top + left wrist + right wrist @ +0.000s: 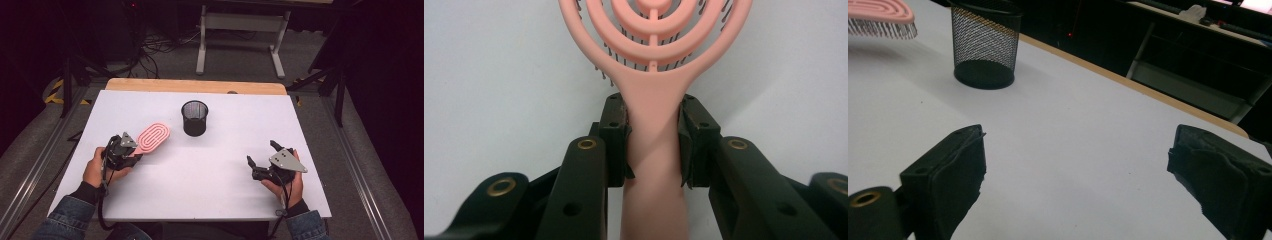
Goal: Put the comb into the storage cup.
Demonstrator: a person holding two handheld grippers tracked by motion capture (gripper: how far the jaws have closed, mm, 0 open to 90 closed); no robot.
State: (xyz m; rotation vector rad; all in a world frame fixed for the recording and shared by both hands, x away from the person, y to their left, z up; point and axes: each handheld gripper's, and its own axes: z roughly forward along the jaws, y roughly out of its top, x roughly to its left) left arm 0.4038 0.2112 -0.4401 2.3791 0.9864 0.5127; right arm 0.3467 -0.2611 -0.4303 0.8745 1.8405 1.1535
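Note:
A pink hairbrush with a vented oval head lies level at the table's left, bristles down. My left gripper is shut on its handle, both pads pressing the handle's sides just below the head. In the right gripper view the brush head hangs slightly above the white surface, with a shadow beneath. A black mesh cup stands upright and empty behind the middle of the table. My right gripper rests at the right front, jaws wide apart with nothing between them.
The white table top has a wooden strip along its far edge. Beyond it are a white desk frame, cables on the floor and dark stands at both sides. A person's hands and denim sleeves enter from the bottom.

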